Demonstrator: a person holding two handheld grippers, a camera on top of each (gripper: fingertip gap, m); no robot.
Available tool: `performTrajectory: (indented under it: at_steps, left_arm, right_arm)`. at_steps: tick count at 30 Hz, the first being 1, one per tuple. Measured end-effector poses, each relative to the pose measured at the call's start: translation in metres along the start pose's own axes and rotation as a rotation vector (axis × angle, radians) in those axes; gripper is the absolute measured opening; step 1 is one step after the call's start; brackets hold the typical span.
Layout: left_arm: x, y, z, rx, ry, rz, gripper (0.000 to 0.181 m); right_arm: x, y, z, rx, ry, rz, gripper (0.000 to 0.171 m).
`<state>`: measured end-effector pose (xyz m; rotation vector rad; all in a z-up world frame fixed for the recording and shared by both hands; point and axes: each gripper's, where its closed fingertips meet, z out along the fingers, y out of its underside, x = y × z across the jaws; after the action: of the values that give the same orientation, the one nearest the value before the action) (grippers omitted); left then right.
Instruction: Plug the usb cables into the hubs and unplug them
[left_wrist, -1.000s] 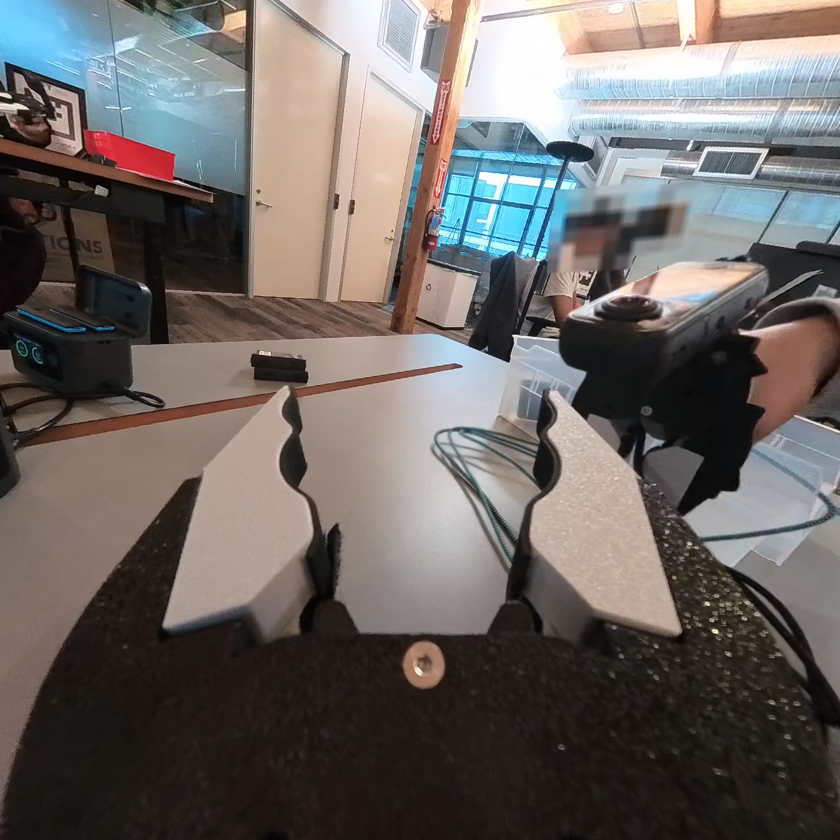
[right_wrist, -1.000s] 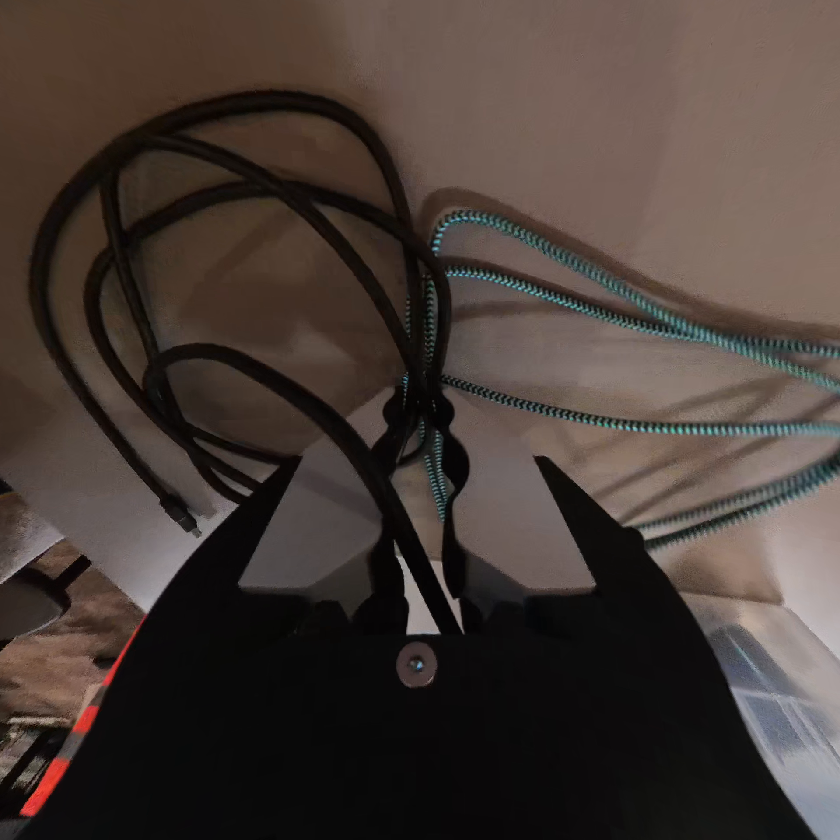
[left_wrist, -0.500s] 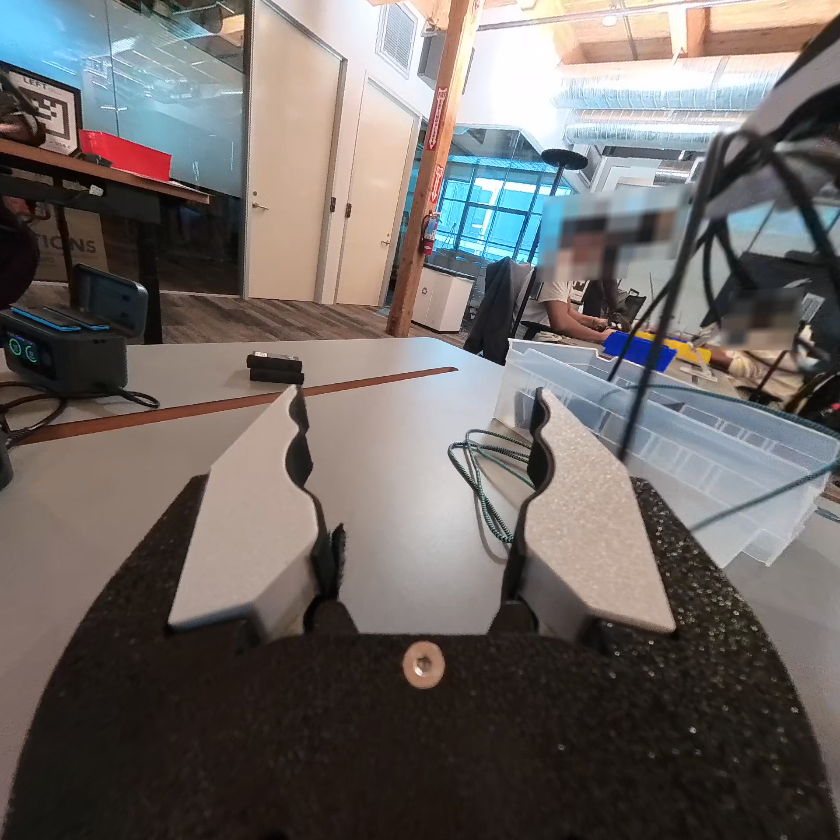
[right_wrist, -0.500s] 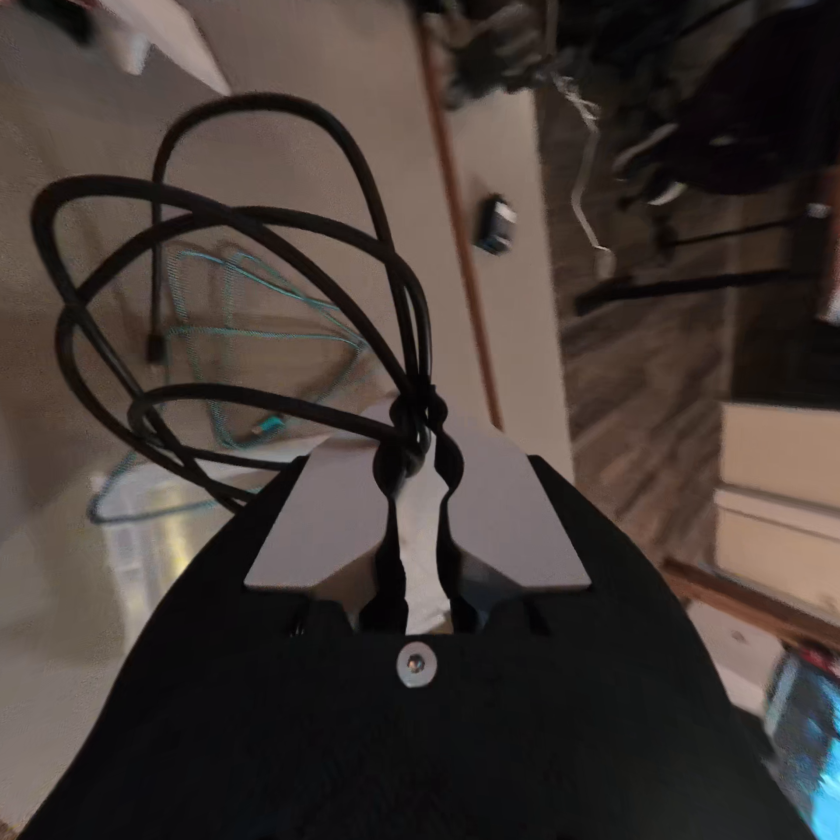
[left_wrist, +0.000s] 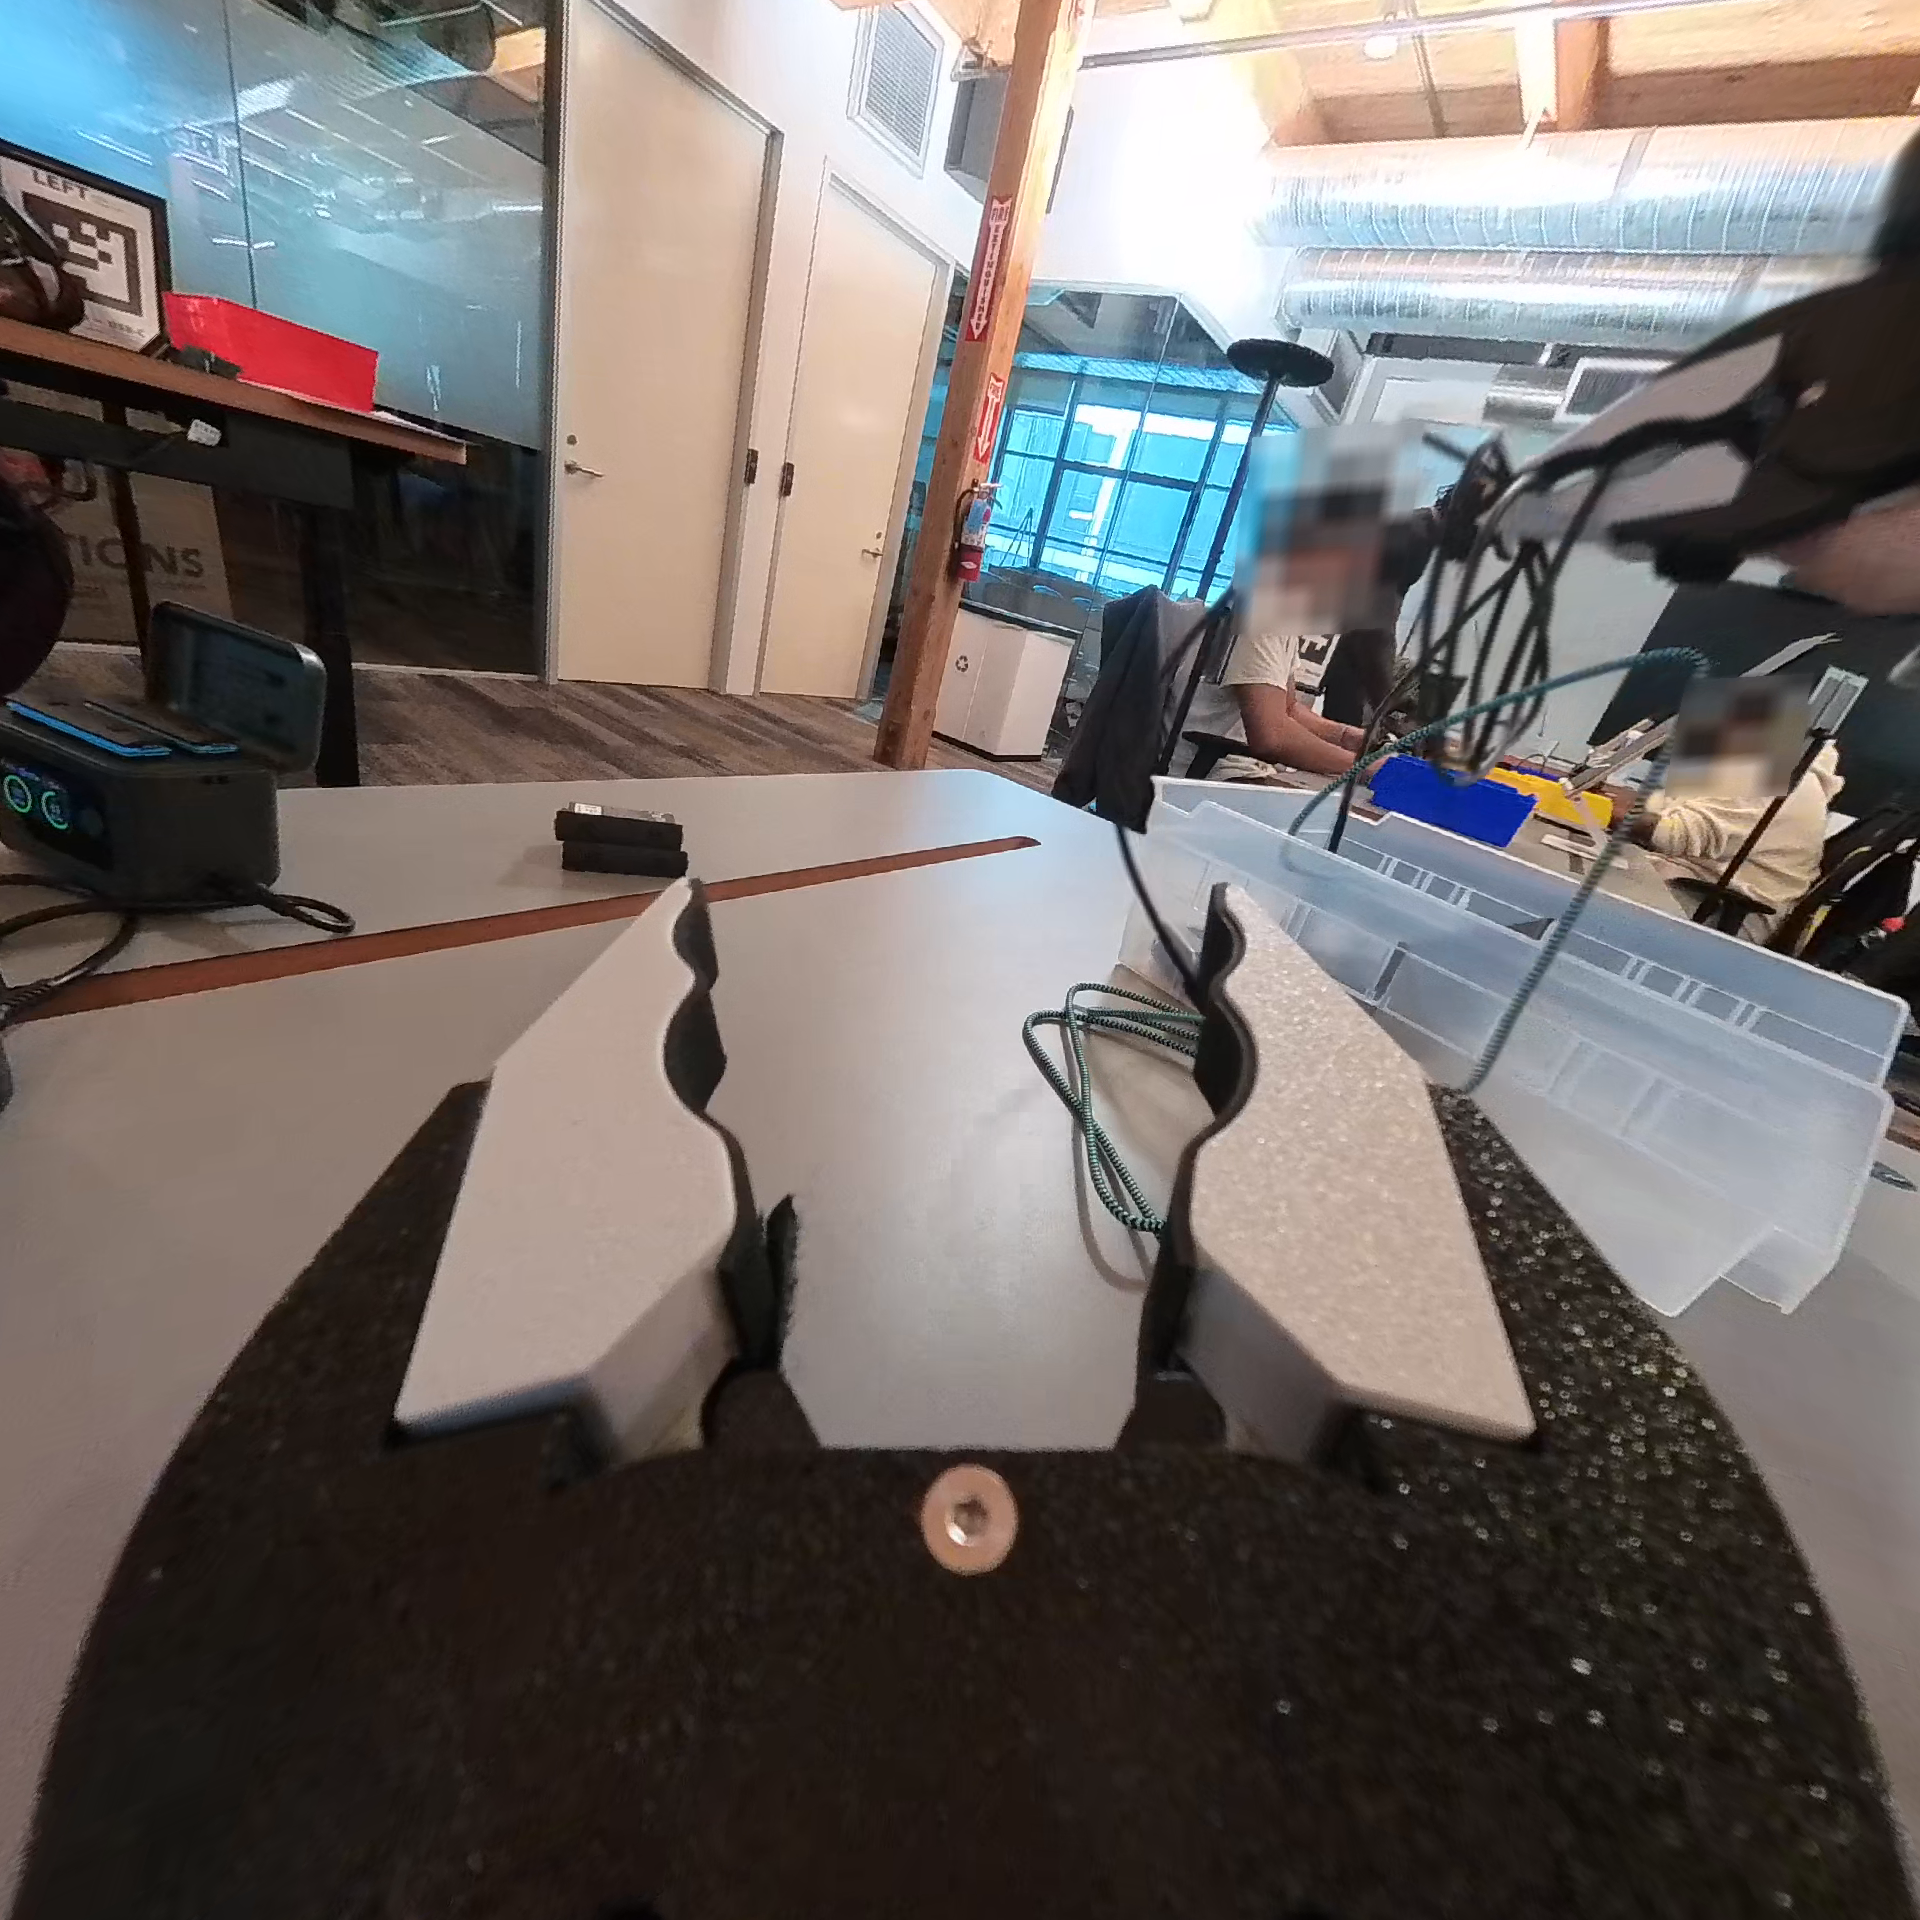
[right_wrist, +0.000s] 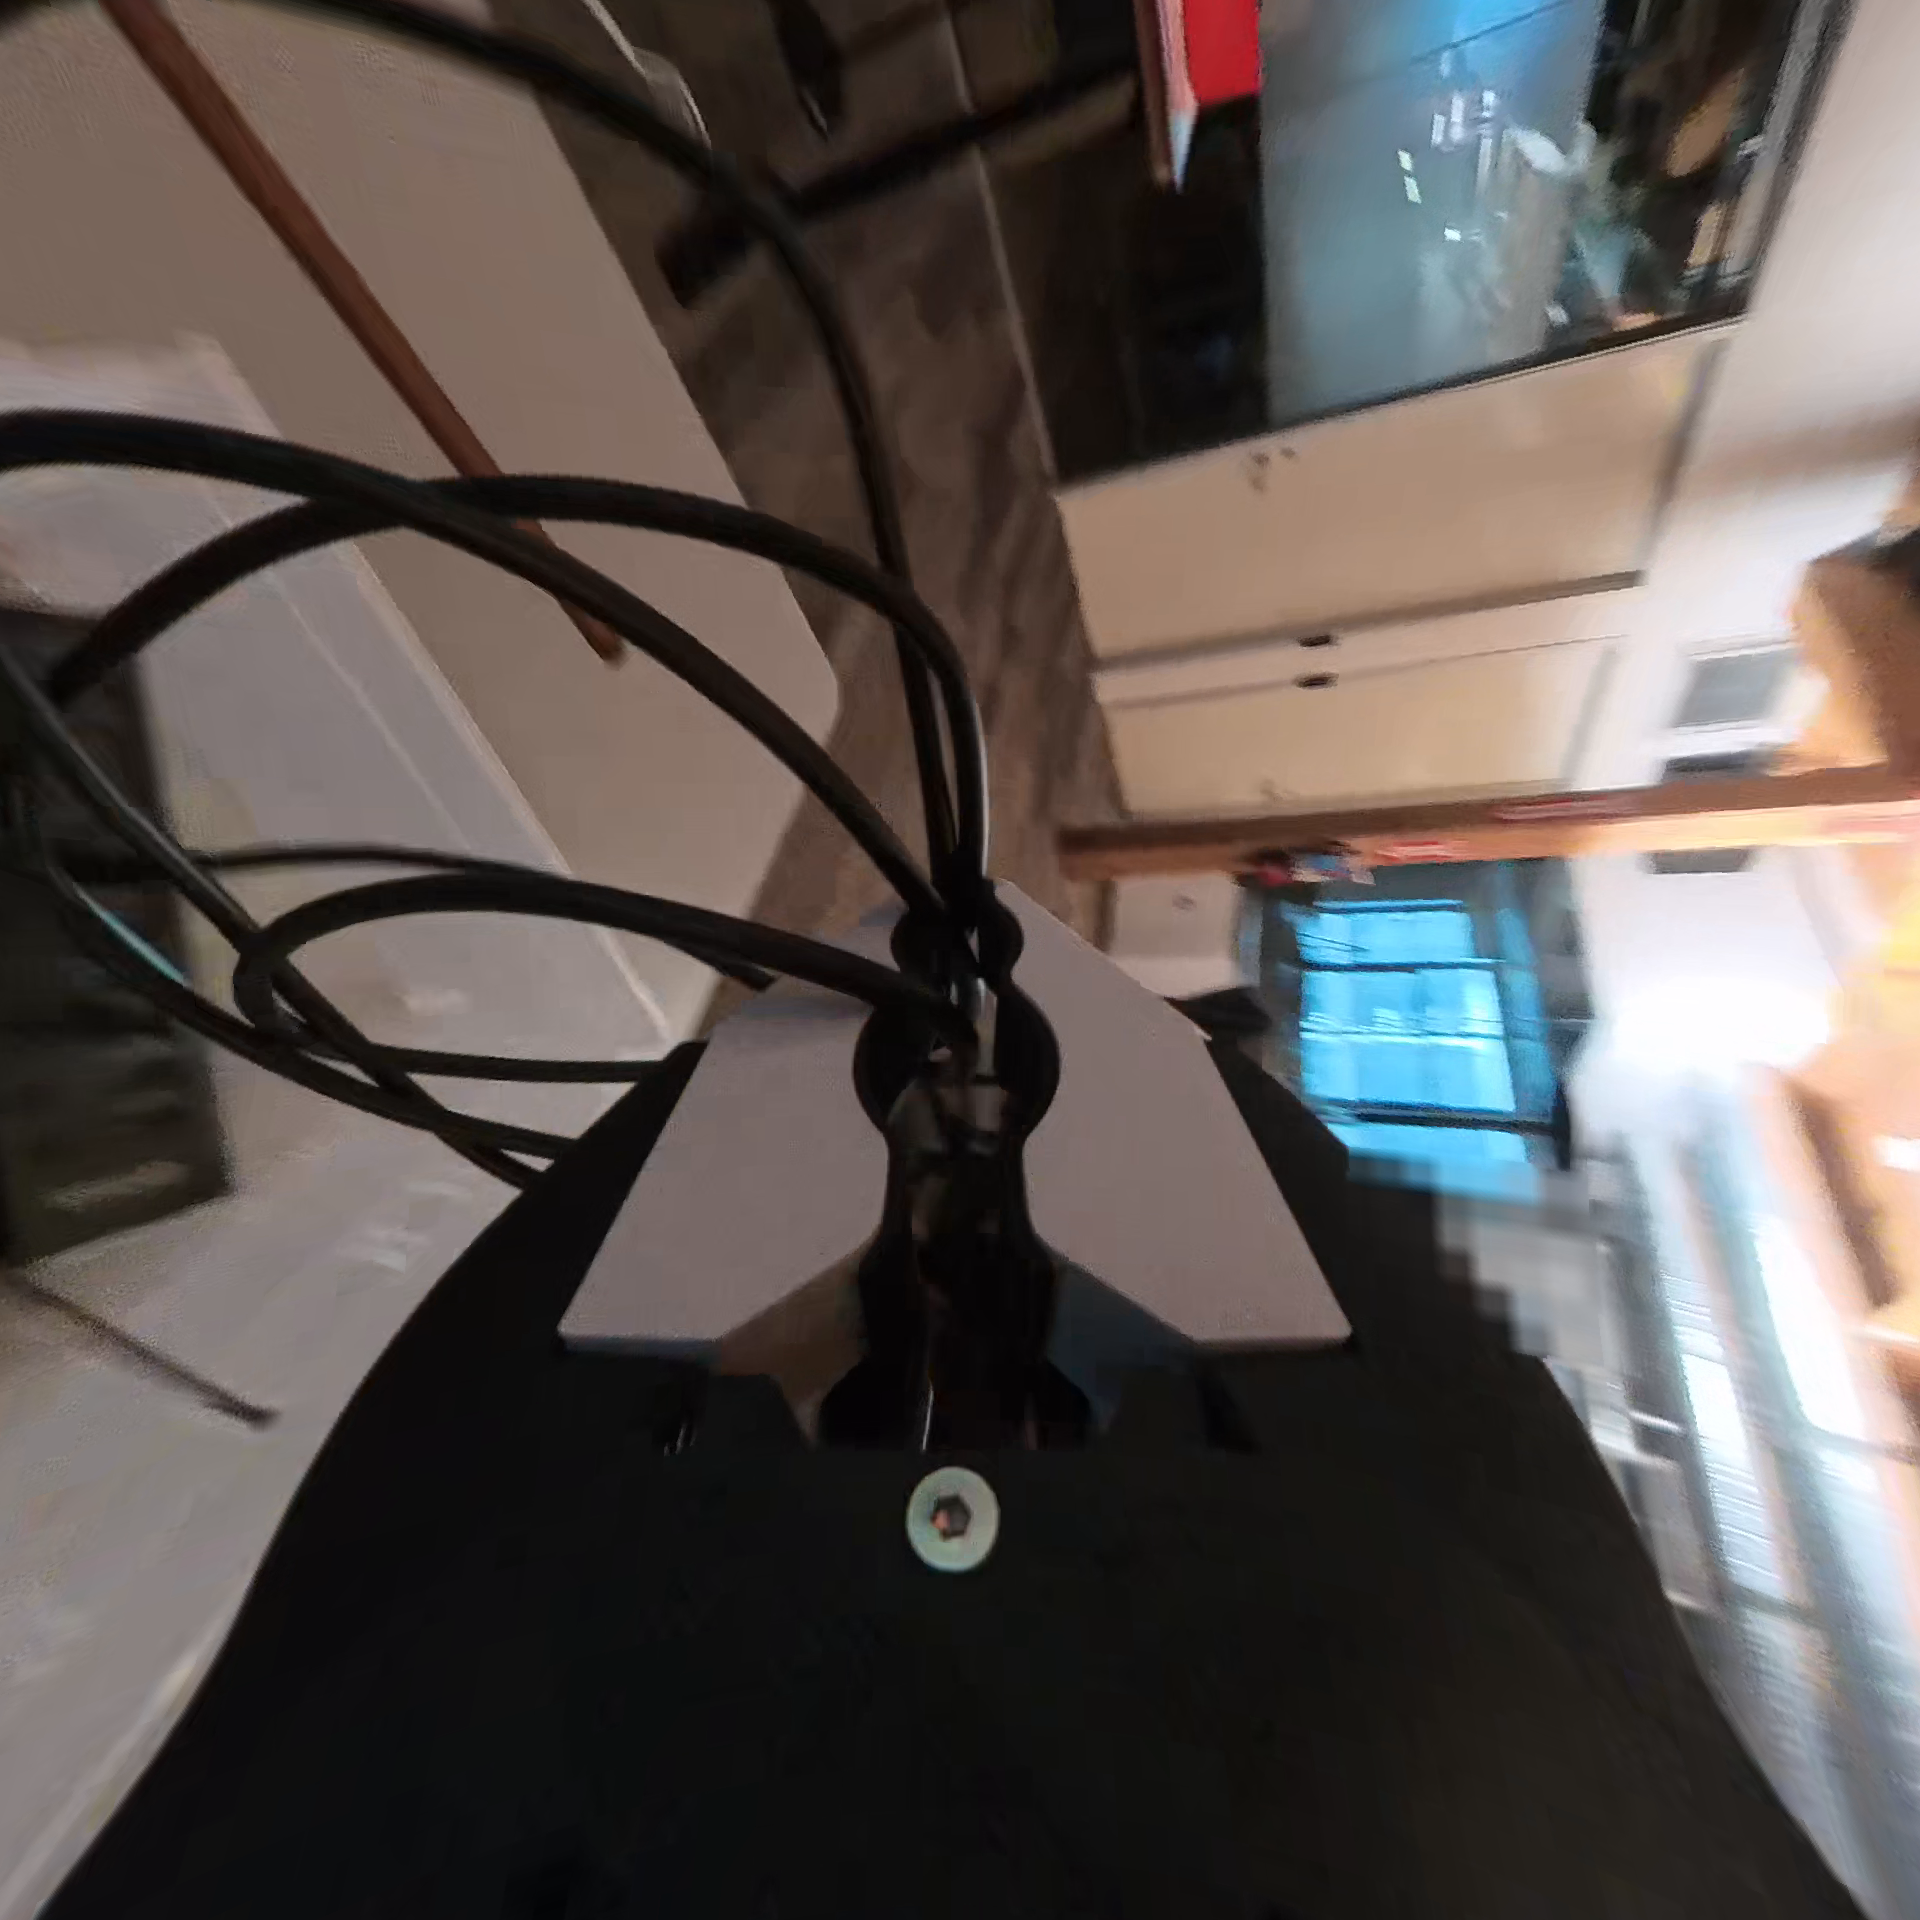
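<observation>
The right gripper (right_wrist: 961, 997) is clamped on a bundle of looped black cable (right_wrist: 582, 582), held in the air above the clear plastic bin (left_wrist: 1558, 997), with loops dangling from its closed fingers. A green braided cable (left_wrist: 1101, 1081) trails from that raised bundle over the bin and coils on the grey table (left_wrist: 883, 1039) just in front of the bin. The left gripper (left_wrist: 956, 997) rests low over the table with its jaws spread and nothing between them. No hub can be clearly made out, and no connector is seated anywhere, so the task looks barely begun: cables are only being fetched, and every plugging and unplugging remains.
</observation>
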<state>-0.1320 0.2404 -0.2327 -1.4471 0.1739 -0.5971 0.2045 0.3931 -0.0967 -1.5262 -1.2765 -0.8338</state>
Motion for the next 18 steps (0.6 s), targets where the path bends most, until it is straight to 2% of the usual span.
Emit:
performTrajectory:
  at_steps: [3, 7, 12, 15, 18]
  left_arm:
    - [0.001, 0.001, 0.001, -0.005, 0.001, 0.008, 0.091]
    - [0.002, 0.002, 0.001, -0.011, 0.004, 0.017, 0.09]
    - [0.003, 0.002, 0.002, -0.015, 0.005, 0.019, 0.089]
    - [0.003, 0.003, 0.002, -0.017, 0.006, 0.018, 0.088]
    - [0.002, 0.003, 0.002, -0.021, 0.009, 0.011, 0.088]
  right_arm:
    - [-0.025, 0.017, 0.021, -0.098, 0.113, -0.275, 0.005]
    - [-0.089, 0.028, 0.05, -0.15, 0.044, -0.569, 0.004]
    - [-0.138, 0.022, 0.061, -0.135, -0.329, -0.341, 0.005]
    - [-0.166, 0.02, 0.055, -0.159, -0.529, -0.356, 0.005]
    - [-0.178, 0.018, 0.05, -0.215, -0.658, -0.332, 0.005]
